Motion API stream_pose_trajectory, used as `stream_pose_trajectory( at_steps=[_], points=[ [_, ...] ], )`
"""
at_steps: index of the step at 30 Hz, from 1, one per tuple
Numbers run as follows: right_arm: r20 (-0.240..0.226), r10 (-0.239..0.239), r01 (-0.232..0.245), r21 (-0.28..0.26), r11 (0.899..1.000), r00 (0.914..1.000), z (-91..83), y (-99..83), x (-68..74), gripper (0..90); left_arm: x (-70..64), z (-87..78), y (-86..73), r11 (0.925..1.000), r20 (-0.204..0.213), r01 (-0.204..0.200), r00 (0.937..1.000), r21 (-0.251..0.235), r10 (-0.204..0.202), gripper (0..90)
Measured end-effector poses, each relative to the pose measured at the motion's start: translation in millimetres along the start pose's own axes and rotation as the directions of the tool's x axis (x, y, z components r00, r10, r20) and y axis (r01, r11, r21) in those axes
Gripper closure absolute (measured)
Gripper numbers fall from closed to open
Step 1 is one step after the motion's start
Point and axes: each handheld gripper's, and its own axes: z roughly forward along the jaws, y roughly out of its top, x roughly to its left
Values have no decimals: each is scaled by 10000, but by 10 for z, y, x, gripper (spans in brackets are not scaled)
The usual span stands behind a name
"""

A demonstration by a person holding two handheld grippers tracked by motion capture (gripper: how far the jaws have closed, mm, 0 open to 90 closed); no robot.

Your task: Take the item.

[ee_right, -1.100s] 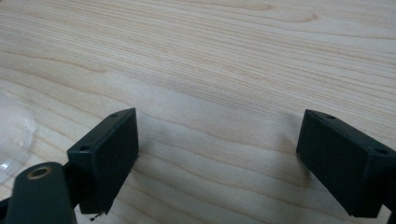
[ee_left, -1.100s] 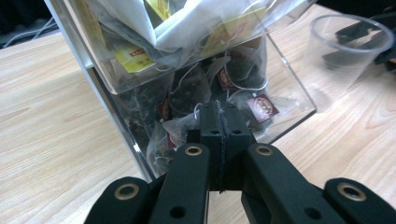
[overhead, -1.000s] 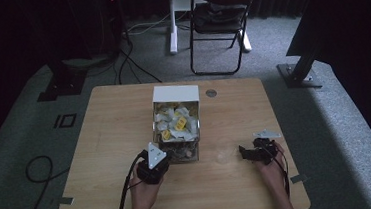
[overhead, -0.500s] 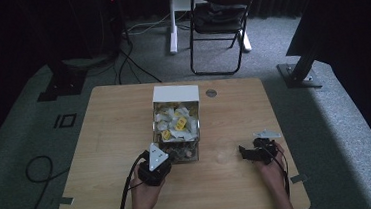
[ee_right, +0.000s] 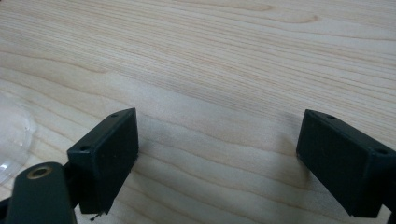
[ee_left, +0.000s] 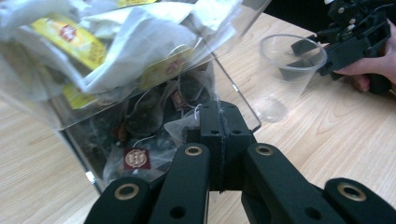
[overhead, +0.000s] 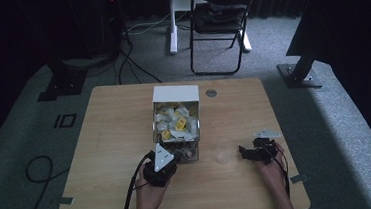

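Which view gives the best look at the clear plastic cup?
The left gripper view: the clear plastic cup stands upright and whole beside the tea bag box. The high view gives a faint outline; the right gripper view catches an edge.

Your box [overhead: 177, 119] is a clear plastic bin with a white back panel, upright at mid-table, near-full of tea bags [ee_left: 140, 56] — white paper sachets with yellow labels on top, loose mesh pyramid bags with dark red tags at the bottom front. One pyramid bag [ee_left: 180, 128] sits at the box's front lower corner, its string tag [ee_left: 136, 158] hanging beside it. Your cup [ee_left: 287, 70] — clear plastic, empty, upright — stands on the table just right of the box, apart from it.
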Motion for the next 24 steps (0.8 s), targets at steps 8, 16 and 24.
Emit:
stream_pose_trajectory(
  at_steps=[8, 16, 24],
  points=[
    [-1, 21, -21, -2, 10000, 10000, 0, 0, 2, 125, -59, 25, 84, 9998, 141, -119, 9998, -140, 121, 900],
    [-1, 23, -23, -1, 10000, 10000, 0, 0, 2, 125, -118, 24, 122, 9996, 296, -193, 9994, -201, 199, 900],
    [3, 15, -15, -1, 10000, 10000, 0, 0, 2, 125, -138, 23, 145, 9995, 357, -223, 9991, -220, 231, 900]
  ],
)
